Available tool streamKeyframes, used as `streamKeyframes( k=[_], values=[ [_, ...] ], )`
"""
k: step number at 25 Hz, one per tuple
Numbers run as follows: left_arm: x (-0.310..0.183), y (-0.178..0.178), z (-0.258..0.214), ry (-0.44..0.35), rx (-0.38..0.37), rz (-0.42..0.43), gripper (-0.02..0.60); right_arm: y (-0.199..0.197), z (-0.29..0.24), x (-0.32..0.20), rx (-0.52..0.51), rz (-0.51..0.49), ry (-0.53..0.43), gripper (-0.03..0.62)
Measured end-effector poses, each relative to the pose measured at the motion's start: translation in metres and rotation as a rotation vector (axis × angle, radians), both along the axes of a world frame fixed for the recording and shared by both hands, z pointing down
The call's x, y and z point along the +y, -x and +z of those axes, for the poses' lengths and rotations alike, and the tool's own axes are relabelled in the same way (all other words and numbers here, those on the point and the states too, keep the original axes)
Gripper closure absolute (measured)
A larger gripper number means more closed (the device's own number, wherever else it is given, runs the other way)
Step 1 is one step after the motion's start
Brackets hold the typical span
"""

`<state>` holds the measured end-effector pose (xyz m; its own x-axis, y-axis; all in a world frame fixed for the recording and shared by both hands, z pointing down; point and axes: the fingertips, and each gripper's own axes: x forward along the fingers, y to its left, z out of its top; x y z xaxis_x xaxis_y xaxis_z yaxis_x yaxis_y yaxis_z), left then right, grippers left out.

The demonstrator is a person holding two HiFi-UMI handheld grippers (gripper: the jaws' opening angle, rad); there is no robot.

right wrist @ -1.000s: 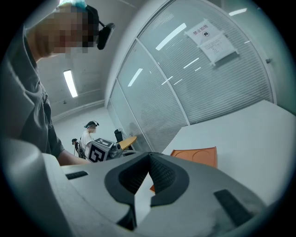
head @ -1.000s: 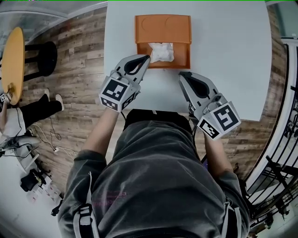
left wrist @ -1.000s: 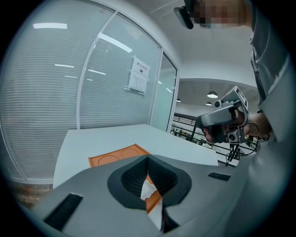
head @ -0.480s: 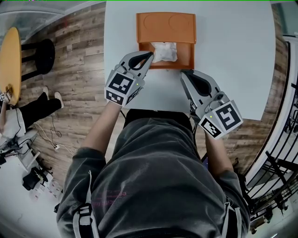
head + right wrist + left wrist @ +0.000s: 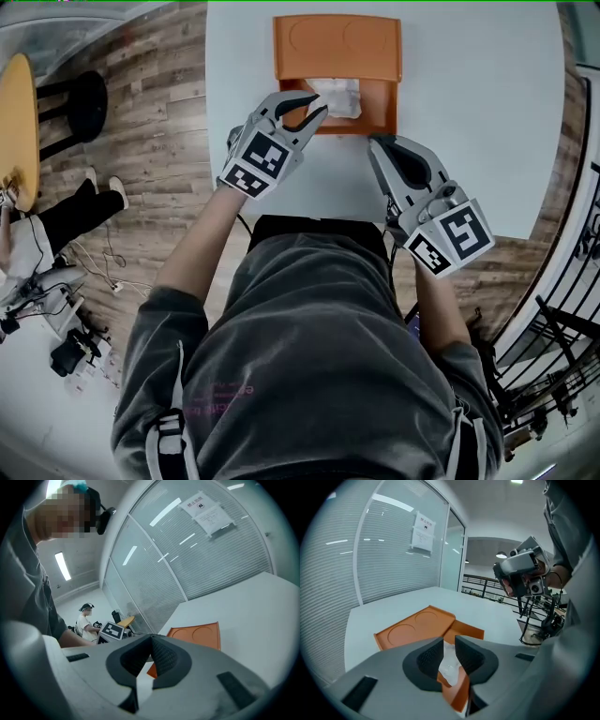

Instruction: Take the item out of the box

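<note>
An orange box (image 5: 382,101) lies on the white table (image 5: 469,112) with its lid (image 5: 336,45) folded flat behind it. A crumpled white item (image 5: 339,96) rests inside. My left gripper (image 5: 307,111) is at the box's near left corner, and its jaws have just been opening. In the left gripper view the white item (image 5: 449,666) shows through the gap of my left gripper (image 5: 449,641), and the pads do not press on it. My right gripper (image 5: 377,143) hovers just in front of the box's near right corner, shut and empty. Its jaws meet in the right gripper view (image 5: 151,637).
A yellow round table (image 5: 19,122) and a black stool (image 5: 84,108) stand on the wood floor at the left, where a person (image 5: 56,220) sits. A dark railing (image 5: 581,234) runs along the right. A glass partition (image 5: 393,550) lies beyond the table.
My left gripper has moved forward to the box's edge and dipped toward the white item, and its jaws have gone from shut to open. The right gripper has edged slightly forward.
</note>
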<state>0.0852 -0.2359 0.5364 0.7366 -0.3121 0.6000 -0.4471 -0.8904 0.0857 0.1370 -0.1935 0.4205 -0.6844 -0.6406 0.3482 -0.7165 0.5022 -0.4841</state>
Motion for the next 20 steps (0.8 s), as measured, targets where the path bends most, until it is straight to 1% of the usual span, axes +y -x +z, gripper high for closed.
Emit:
streamKeyframes(
  k=[3,4,6,9,11,15,20],
  values=[
    [0.000,-0.003,0.009,0.006,-0.040,0.041,0.476,-0.002,0.002,-0.001,-0.005,0.008,0.005,0.592],
    [-0.001,-0.004,0.011,0.003,-0.056,0.056,0.457,-0.002,0.001,-0.001,-0.006,0.011,0.007,0.592],
    [0.000,-0.005,0.017,-0.001,-0.088,0.088,0.449,-0.002,0.002,-0.001,-0.010,0.014,0.009,0.592],
    [0.001,-0.008,0.029,-0.002,-0.137,0.135,0.408,-0.003,0.006,0.000,-0.015,0.017,0.014,0.592],
    [0.002,-0.009,0.036,-0.009,-0.174,0.170,0.391,-0.004,0.008,0.001,-0.018,0.019,0.019,0.592],
    [0.003,-0.013,0.045,-0.029,-0.247,0.234,0.387,-0.008,0.009,0.003,-0.020,0.024,0.027,0.592],
    [0.001,-0.017,0.063,-0.033,-0.301,0.285,0.387,-0.010,0.022,0.006,-0.023,0.029,0.036,0.592]
  ],
)
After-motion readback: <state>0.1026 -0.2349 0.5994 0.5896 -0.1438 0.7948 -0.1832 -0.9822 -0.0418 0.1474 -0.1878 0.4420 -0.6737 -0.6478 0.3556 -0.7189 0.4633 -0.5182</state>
